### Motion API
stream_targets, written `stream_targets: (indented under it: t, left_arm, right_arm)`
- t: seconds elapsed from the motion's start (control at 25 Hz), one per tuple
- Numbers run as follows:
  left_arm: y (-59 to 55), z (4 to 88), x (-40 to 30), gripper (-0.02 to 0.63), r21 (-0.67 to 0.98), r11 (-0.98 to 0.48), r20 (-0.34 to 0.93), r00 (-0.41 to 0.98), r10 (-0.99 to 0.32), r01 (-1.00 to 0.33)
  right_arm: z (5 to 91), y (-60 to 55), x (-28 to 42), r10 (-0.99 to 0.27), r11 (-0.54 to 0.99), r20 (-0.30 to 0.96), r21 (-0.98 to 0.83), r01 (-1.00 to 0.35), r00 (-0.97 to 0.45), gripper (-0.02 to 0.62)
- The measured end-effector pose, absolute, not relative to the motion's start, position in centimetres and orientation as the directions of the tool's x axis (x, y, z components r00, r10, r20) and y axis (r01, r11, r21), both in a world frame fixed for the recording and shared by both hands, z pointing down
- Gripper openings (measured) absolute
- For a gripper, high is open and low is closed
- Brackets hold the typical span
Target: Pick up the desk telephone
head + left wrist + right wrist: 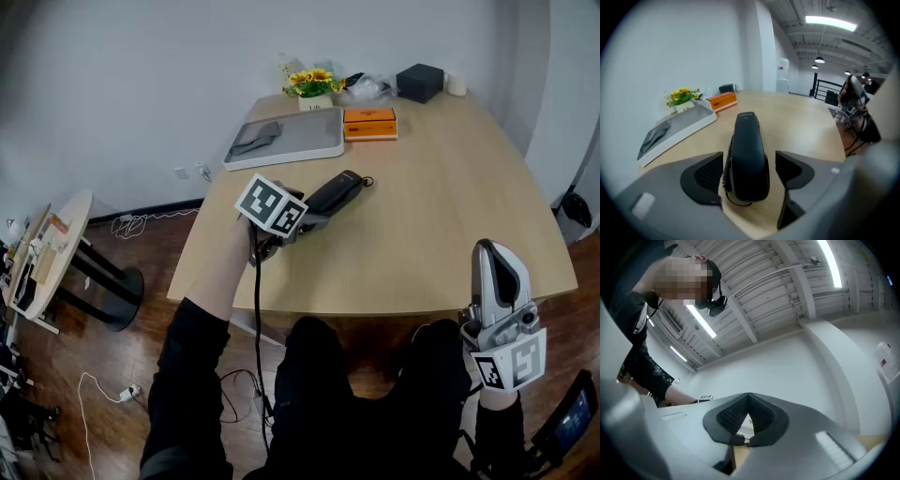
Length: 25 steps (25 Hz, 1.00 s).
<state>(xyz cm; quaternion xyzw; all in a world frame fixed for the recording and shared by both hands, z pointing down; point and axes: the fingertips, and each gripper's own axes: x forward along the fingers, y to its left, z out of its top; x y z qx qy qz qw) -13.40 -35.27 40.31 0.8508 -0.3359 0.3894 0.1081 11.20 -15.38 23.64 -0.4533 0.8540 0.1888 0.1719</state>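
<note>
Table [441,206]: left gripper [750,158] fingers apart astride telephone handset [748,136], seemingly not gripping; right gripper [749,417] fingers together.

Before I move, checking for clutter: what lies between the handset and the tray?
Only bare tabletop lies between handset and tray; the left gripper view shows it.

Light wood desk [441,216]; grey tray [305,131] at far left; orange box [369,123] just beside tray's right edge; potted yellow flowers [314,84] behind tray; clear plastic bag [367,88], black box [419,82], white cylinder [457,83] along far edge; telephone handset [339,190] lying aslant, nearer front than tray.
</note>
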Motion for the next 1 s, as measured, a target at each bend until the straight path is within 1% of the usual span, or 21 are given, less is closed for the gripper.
stream_targets:
  t: [0.08, 0.12, 0.16, 0.32, 0.48, 0.64, 0.76, 0.88, 1.0]
  left_arm:
    - [-35.4, 41.1, -13.2, 0.332, -0.081, -0.780, 0.784, 0.444, -0.434, -0.620]
    - [-35.5, 41.4, -13.1, 0.292, -0.078, -0.791, 0.804, 0.431, -0.410, -0.607]
    - [-35.6, 41.7, -13.1, 0.279, -0.071, -0.799, 0.821, 0.420, -0.386, -0.597]
    - [-35.7, 42.5, -12.7, 0.288, -0.026, -0.830, 0.874, 0.390, -0.290, -0.557]
    - [-35.7, 42.8, -12.2, 0.298, -0.037, -0.851, 0.892, 0.367, -0.265, -0.524]
    - [-36.0, 42.8, -11.6, 0.295, -0.055, -0.852, 0.862, 0.405, -0.304, -0.521]
    - [-36.1, 42.5, -11.6, 0.276, -0.037, -0.818, 0.798, 0.475, -0.370, -0.575]
    - [-36.1, 42.1, -11.9, 0.272, -0.071, -0.779, 0.734, 0.497, -0.464, -0.623]
    - [-35.7, 41.1, -12.8, 0.270, -0.137, -0.720, 0.631, 0.501, -0.593, -0.680]
  right_arm:
    - [23.8, -15.5, 11.3, -0.712, 0.521, -0.461, 0.160, -0.838, -0.531, 0.000]
    - [23.8, -15.7, 11.3, -0.713, 0.522, -0.459, 0.158, -0.838, -0.531, 0.000]
    - [23.9, -15.8, 11.3, -0.714, 0.523, -0.457, 0.155, -0.838, -0.530, 0.000]
    - [24.2, -16.1, 11.6, -0.723, 0.520, -0.452, 0.142, -0.842, -0.523, 0.000]
    - [24.5, -16.2, 11.7, -0.733, 0.520, -0.440, 0.128, -0.845, -0.518, 0.000]
    - [24.9, -16.4, 11.9, -0.738, 0.518, -0.436, 0.124, -0.846, -0.516, 0.000]
    - [24.9, -16.4, 11.8, -0.736, 0.518, -0.438, 0.128, -0.846, -0.517, 0.000]
    - [24.7, -16.3, 11.9, -0.732, 0.515, -0.446, 0.133, -0.847, -0.515, 0.000]
    - [24.4, -16.1, 12.0, -0.726, 0.511, -0.460, 0.136, -0.849, -0.511, 0.000]
